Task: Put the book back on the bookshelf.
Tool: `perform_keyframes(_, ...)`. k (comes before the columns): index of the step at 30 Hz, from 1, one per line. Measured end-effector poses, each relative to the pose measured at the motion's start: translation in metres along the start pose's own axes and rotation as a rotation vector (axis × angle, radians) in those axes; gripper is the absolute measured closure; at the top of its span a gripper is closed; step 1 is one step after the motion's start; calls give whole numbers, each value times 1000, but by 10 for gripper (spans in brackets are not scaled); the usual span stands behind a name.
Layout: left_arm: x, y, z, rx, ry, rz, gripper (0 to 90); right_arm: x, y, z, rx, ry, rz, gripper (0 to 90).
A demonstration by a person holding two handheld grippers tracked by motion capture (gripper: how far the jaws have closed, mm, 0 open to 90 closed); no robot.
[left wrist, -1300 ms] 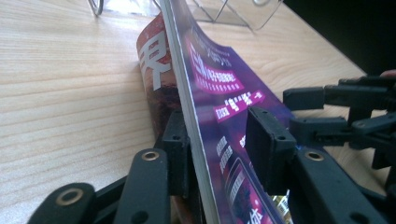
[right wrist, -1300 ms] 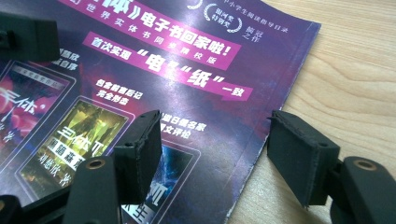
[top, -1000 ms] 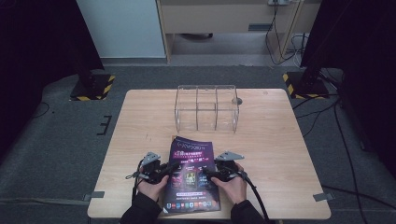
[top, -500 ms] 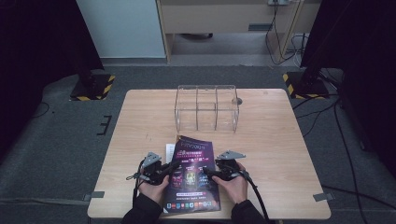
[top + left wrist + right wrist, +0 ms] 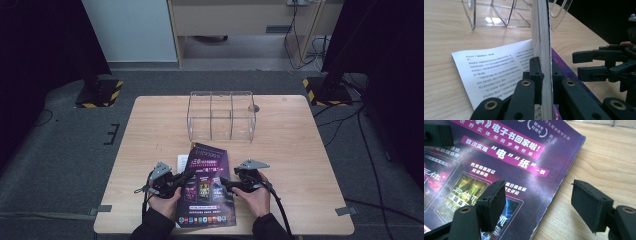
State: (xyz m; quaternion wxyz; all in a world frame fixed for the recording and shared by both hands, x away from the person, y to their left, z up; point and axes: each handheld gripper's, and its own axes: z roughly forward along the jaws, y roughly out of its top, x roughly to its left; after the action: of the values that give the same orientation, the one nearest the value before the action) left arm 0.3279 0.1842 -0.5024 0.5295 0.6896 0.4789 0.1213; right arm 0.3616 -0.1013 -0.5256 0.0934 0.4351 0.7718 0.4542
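Note:
A book with a purple cover lies near the table's front edge. My left gripper is at its left side, shut on the book's lifted edge. In the left gripper view that thick edge stands upright between my left gripper's jaws, and a white printed page lies flat beside it. My right gripper is at the book's right side. Its jaws have just been opening. In the right gripper view my right gripper stands open over the cover's right edge, with the pads pressing on nothing.
A clear acrylic organizer with several compartments stands behind the book at mid-table, and it is seen close ahead as the organizer in the left gripper view. Bare wooden tabletop lies right and left of the book. The right gripper appears in the left gripper view.
Hardly anything has shifted: both hands stay at the book's two sides near the table's front edge.

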Motion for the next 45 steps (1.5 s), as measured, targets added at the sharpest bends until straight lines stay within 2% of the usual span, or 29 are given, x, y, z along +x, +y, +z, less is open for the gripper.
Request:
perform_keyframes(11, -9, 9, -7, -40, -11, 34, 849, -3, 1, -4, -15, 14, -4, 272)
perform_keyframes(32, -17, 14, -12, -68, -34, 49, 849, -3, -1, 3, 6, 74, 16, 269)
perform_keyframes(40, -20, 16, -14, -82, -35, 53, 849, -6, -1, 4, -1, 107, 46, 270)
perform_keyframes(45, -23, 18, -16, -95, -42, 58, 849, -7, -1, 6, -7, 153, 75, 259)
